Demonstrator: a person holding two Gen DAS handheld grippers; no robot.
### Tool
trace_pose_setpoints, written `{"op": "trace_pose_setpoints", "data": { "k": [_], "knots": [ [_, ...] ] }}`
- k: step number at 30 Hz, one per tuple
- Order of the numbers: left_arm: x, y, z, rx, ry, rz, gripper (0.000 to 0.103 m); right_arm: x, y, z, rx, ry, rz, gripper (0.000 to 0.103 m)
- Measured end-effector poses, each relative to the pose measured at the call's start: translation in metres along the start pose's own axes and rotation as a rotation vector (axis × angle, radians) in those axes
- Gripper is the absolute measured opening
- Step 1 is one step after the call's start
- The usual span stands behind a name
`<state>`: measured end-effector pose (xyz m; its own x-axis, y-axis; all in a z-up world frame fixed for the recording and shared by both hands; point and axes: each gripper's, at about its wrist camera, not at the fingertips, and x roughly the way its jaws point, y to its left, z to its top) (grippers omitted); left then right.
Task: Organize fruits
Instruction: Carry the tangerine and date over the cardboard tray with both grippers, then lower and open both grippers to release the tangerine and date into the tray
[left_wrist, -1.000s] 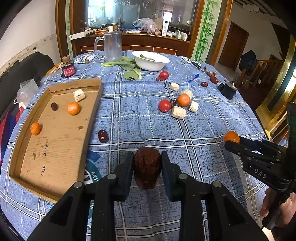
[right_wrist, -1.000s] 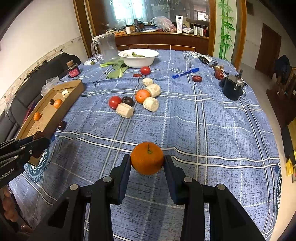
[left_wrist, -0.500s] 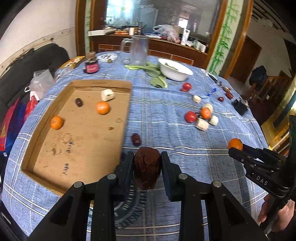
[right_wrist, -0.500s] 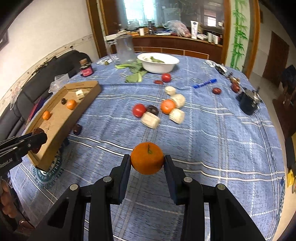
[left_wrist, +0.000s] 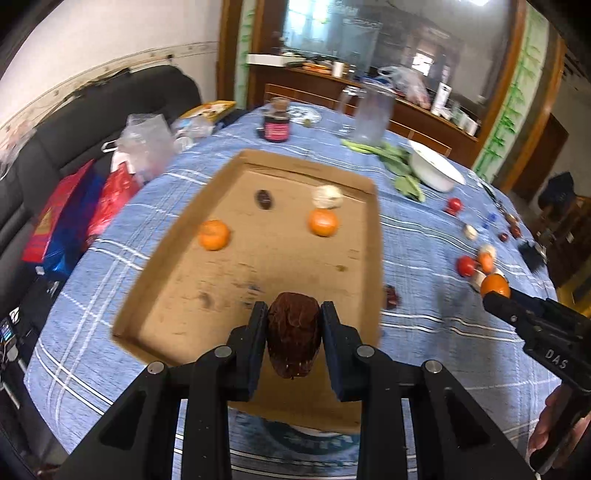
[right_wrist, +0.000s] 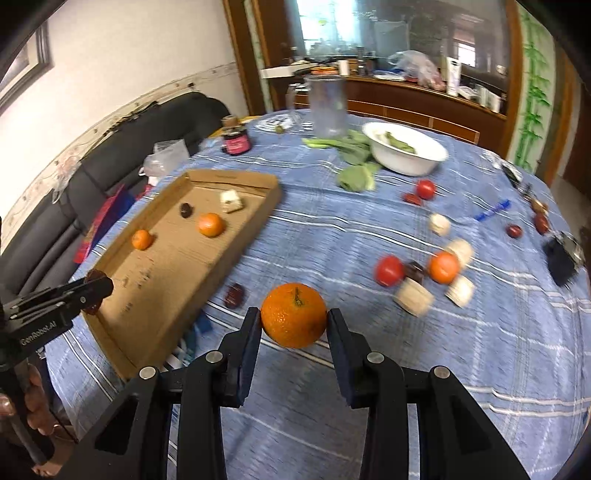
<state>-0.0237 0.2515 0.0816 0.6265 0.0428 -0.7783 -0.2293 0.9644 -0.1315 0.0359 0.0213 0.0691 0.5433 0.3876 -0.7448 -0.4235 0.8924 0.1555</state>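
Observation:
My left gripper (left_wrist: 293, 325) is shut on a dark red date (left_wrist: 293, 338) and holds it above the near part of the cardboard tray (left_wrist: 373, 236). The tray holds two oranges (left_wrist: 213, 234), a small dark date (left_wrist: 263, 199) and a pale chunk (left_wrist: 327, 195). My right gripper (right_wrist: 293, 325) is shut on an orange (right_wrist: 294, 315), held above the blue checked tablecloth to the right of the tray (right_wrist: 258, 218). Another date (right_wrist: 234, 295) lies on the cloth beside the tray.
A cluster of tomatoes, an orange and pale chunks (right_wrist: 424, 273) lies mid-table. A white bowl (right_wrist: 406, 147), greens, a clear jug (right_wrist: 328, 105) and a jar (right_wrist: 236, 140) stand at the far side. A black object (right_wrist: 563, 254) sits at the right edge. A sofa with bags is left.
My left gripper has moved left with the date, from over the cloth to over the tray. My right gripper has moved left toward the tray with the orange.

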Motion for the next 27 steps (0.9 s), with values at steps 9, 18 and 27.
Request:
{"op": "trace_pose_setpoints", "data": {
  "k": [9, 18, 27],
  "knots": [
    [0.024, 0.049, 0.014, -0.064, 0.019, 0.092, 0.028, 0.046, 0.051, 0.034, -0.071, 0.025, 0.094, 0.04],
    [0.055, 0.072, 0.029, -0.088, 0.051, 0.135, 0.028, 0.101, 0.096, 0.057, -0.13, 0.065, 0.147, 0.04],
    [0.077, 0.08, 0.034, -0.1, 0.091, 0.129, 0.028, 0.143, 0.116, 0.059, -0.19, 0.128, 0.134, 0.04]
  ]
}}
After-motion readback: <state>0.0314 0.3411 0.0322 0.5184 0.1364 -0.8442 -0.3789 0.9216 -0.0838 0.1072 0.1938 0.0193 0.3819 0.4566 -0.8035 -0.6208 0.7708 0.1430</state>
